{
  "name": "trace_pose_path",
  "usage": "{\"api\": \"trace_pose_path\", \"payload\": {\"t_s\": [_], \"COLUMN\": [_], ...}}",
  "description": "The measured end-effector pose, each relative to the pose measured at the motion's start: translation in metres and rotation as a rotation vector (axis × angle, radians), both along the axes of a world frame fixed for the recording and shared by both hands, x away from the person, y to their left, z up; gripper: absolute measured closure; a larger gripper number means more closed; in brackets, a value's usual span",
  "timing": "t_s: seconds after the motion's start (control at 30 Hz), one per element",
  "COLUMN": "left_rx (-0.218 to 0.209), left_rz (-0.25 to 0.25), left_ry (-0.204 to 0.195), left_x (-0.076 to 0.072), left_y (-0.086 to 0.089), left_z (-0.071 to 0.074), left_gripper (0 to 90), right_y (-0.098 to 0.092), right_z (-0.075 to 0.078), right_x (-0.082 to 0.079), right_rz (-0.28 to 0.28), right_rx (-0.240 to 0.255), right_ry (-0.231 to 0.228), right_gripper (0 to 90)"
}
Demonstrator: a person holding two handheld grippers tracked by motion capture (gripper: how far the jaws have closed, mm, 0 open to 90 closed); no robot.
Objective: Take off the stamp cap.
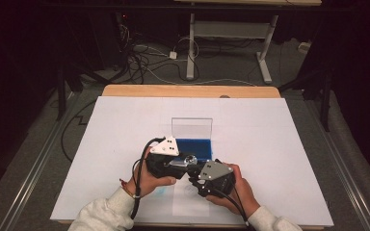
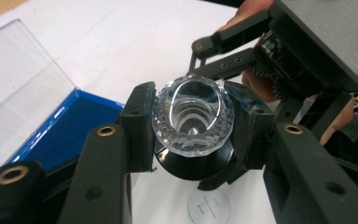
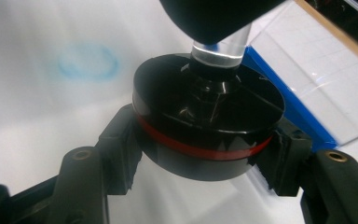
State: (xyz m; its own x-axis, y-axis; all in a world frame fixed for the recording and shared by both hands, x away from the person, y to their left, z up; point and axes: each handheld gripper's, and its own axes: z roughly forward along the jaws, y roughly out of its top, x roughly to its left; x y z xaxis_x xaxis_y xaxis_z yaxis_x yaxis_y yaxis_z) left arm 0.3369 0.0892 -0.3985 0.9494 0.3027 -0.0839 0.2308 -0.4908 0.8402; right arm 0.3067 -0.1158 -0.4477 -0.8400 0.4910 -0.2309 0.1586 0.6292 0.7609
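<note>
While the left gripper clamps the faceted crystal knob, the right gripper grips its black base. Judged mid-assembly: both parts held together above the table; blue box open, unfilled.

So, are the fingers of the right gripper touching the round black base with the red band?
Touching. In the right gripper view, both fingers press against opposite sides of the round black base with the red band, with no gap visible.
</note>
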Motion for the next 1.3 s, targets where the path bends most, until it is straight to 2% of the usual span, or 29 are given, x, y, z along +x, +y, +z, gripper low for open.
{"api": "trace_pose_path", "payload": {"t_s": [0.03,0.1,0.13,0.23,0.27,0.33,0.37,0.4,0.53,0.63,0.77,0.8,0.83,0.87,0.93,0.97,1.0,1.03,1.07,1.1,1.13,1.17,1.2,1.23,1.27,1.3], "left_rx": [0.001,0.003,0.003,-0.015,-0.017,-0.021,-0.025,-0.038,-0.039,-0.037,-0.033,-0.033,-0.021,-0.011,-0.004,-0.004,0.005,-0.012,-0.036,-0.018,0.041,0.048,0.033,0.031,0.031,0.01], "left_rz": [0.007,0.004,0.004,0.005,0.006,0.014,0.018,0.027,0.024,0.024,0.007,0.007,0.005,0.003,0.003,0.006,0.002,0.005,0.01,0.019,0.022,0.022,0.025,0.033,0.033,0.04], "left_ry": [-0.011,-0.01,-0.01,-0.013,-0.013,-0.02,-0.025,-0.024,-0.026,-0.026,-0.038,-0.038,-0.032,-0.029,-0.031,-0.023,-0.02,-0.013,0.007,0.002,-0.035,-0.035,-0.013,-0.017,-0.017,-0.023], "left_x": [-0.002,-0.002,-0.002,-0.002,-0.003,-0.004,-0.004,-0.004,-0.004,-0.004,-0.007,-0.007,-0.007,-0.007,-0.007,-0.006,-0.005,-0.005,-0.002,-0.001,-0.002,-0.001,0.0,0.0,0.0,0.002], "left_y": [-0.001,-0.002,-0.002,-0.002,-0.002,-0.002,-0.002,-0.003,-0.002,-0.001,-0.003,-0.003,-0.003,-0.003,-0.003,-0.003,-0.004,-0.003,-0.003,-0.005,-0.008,-0.008,-0.007,-0.006,-0.006,0.0], "left_z": [0.0,0.0,0.0,-0.002,-0.001,-0.002,-0.002,-0.003,-0.002,-0.003,-0.002,-0.002,-0.004,-0.005,-0.006,-0.007,-0.007,-0.007,-0.007,-0.008,-0.01,-0.014,-0.016,-0.015,-0.015,-0.009], "left_gripper": [55.1,55.0,55.0,55.0,55.0,55.0,55.0,55.0,55.0,55.0,55.0,55.0,55.0,55.1,55.1,55.1,55.1,55.1,55.1,55.1,55.1,55.0,55.0,55.1,55.1,55.1], "right_y": [-0.001,-0.003,-0.004,-0.006,-0.006,-0.009,-0.011,-0.011,-0.013,-0.012,-0.009,-0.009,-0.006,-0.006,-0.003,-0.004,-0.003,-0.002,0.0,0.008,0.015,0.019,0.022,0.023,0.02,0.016], "right_z": [0.0,0.0,-0.001,-0.003,-0.003,-0.004,-0.003,-0.003,-0.002,-0.002,0.002,0.002,0.003,0.002,0.001,0.001,0.001,0.001,-0.001,-0.005,-0.008,-0.006,-0.004,-0.003,-0.003,-0.004], "right_x": [0.002,0.005,0.006,0.008,0.008,0.01,0.012,0.012,0.012,0.011,0.006,0.006,0.003,0.003,0.001,0.001,0.001,0.0,-0.002,-0.009,-0.015,-0.015,-0.014,-0.014,-0.014,-0.012], "right_rz": [0.017,0.019,0.035,0.04,0.04,0.035,0.039,0.025,0.028,0.028,0.016,0.016,0.005,0.009,0.001,0.006,-0.002,0.002,0.027,0.054,0.095,0.114,0.141,0.134,0.106,0.1], "right_rx": [0.02,0.039,0.057,0.105,0.105,0.162,0.172,0.173,0.182,0.159,0.102,0.102,0.059,0.049,-0.007,-0.014,-0.028,-0.047,-0.083,-0.146,-0.145,-0.089,-0.11,-0.142,-0.128,-0.121], "right_ry": [0.039,0.06,0.097,0.131,0.131,0.15,0.156,0.15,0.135,0.12,0.088,0.088,0.071,0.068,0.032,0.037,0.02,0.011,0.0,-0.047,-0.047,0.022,0.055,-0.01,0.008,0.019], "right_gripper": [39.1,39.0,38.9,38.7,38.7,37.7,37.4,37.4,37.8,38.3,38.8,38.8,38.9,39.0,39.0,39.1,39.1,39.1,39.3,39.2,39.2,39.1,39.0,39.0,39.0,38.9]}}
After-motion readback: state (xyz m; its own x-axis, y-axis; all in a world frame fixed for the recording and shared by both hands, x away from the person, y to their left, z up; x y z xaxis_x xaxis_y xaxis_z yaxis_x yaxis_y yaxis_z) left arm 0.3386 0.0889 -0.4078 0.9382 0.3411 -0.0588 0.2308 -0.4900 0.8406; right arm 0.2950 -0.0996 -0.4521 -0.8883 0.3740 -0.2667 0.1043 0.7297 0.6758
